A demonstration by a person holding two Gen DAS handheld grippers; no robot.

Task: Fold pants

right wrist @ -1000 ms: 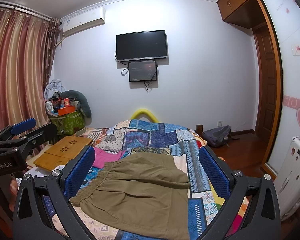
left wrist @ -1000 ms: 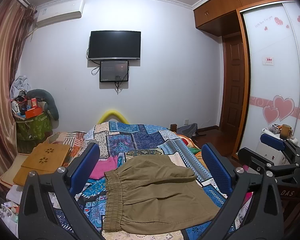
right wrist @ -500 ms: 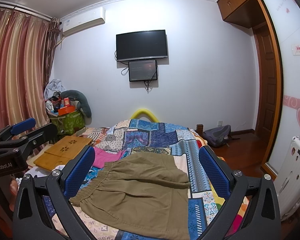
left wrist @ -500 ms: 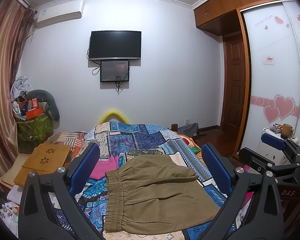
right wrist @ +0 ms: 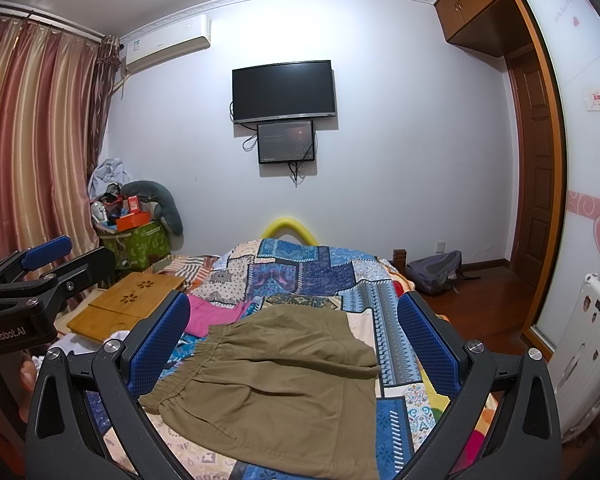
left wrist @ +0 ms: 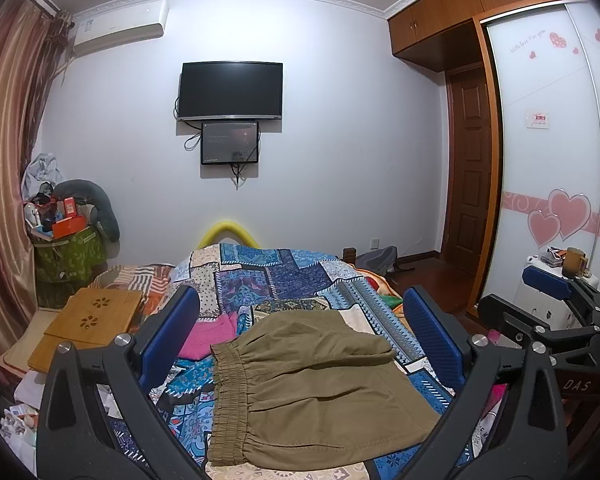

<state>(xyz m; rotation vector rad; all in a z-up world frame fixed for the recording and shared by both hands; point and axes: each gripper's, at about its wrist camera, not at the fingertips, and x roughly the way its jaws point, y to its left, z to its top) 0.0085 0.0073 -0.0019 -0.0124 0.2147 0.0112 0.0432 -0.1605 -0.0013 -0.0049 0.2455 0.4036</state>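
Olive-brown pants (left wrist: 312, 384) lie folded on the patchwork bedspread (left wrist: 284, 276), with the elastic waistband to the left. They also show in the right wrist view (right wrist: 284, 380). My left gripper (left wrist: 300, 336) is open and empty, held above the pants, which lie between its blue pads. My right gripper (right wrist: 296, 336) is open and empty too, above the same pants. The right gripper shows at the right edge of the left wrist view (left wrist: 548, 292); the left gripper shows at the left edge of the right wrist view (right wrist: 44, 256).
A pink garment (left wrist: 212, 332) lies left of the pants. A wooden lap desk (left wrist: 92, 320) sits at the bed's left side. A cluttered green bin (left wrist: 66, 248), a wall TV (left wrist: 230, 90), a grey backpack (right wrist: 436, 272) and a sliding wardrobe (left wrist: 548, 160) surround the bed.
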